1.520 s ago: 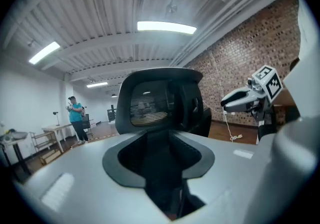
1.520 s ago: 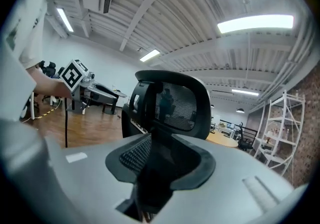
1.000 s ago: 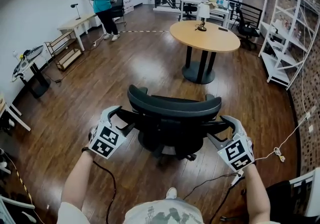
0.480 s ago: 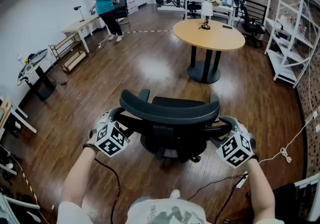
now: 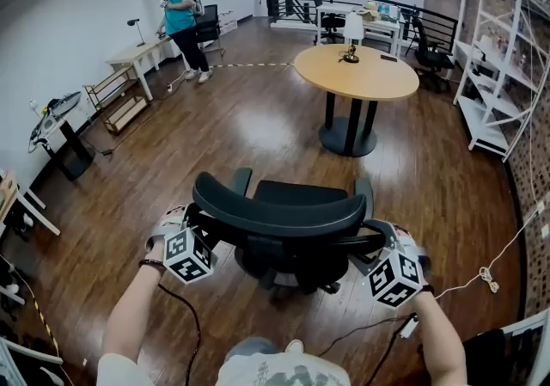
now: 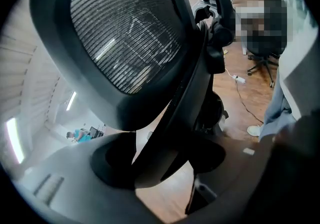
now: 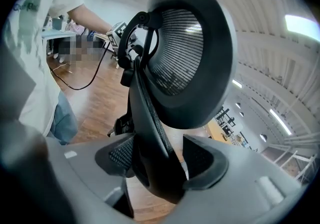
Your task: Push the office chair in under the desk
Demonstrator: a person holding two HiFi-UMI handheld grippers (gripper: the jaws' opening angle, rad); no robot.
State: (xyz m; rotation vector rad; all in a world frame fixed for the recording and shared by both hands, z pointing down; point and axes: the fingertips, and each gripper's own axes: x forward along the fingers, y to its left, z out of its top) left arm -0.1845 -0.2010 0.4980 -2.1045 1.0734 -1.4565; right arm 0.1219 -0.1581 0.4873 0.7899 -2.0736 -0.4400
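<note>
A black office chair (image 5: 279, 212) with a mesh back stands on the wood floor right in front of me, its back toward me. My left gripper (image 5: 199, 229) is at the back's left edge and my right gripper (image 5: 378, 244) at its right edge. In the left gripper view the chair's dark back frame (image 6: 190, 93) fills the gap of the left gripper (image 6: 165, 158), whose jaws have just been closing on it. In the right gripper view the same kind of frame bar (image 7: 150, 133) sits clamped in the right gripper (image 7: 160, 160). A round wooden table (image 5: 357, 73) stands beyond the chair.
A person in a teal shirt (image 5: 179, 19) stands by a pale desk (image 5: 133, 56) at the back left. White shelves (image 5: 503, 58) line the right wall. A cable (image 5: 485, 272) lies on the floor at the right. Low racks (image 5: 116, 96) sit along the left wall.
Both grippers have sunk a little and rolled while staying at the chair back's two sides. The chair back has shifted slightly left in the head view, and more of the seat shows beyond it.
</note>
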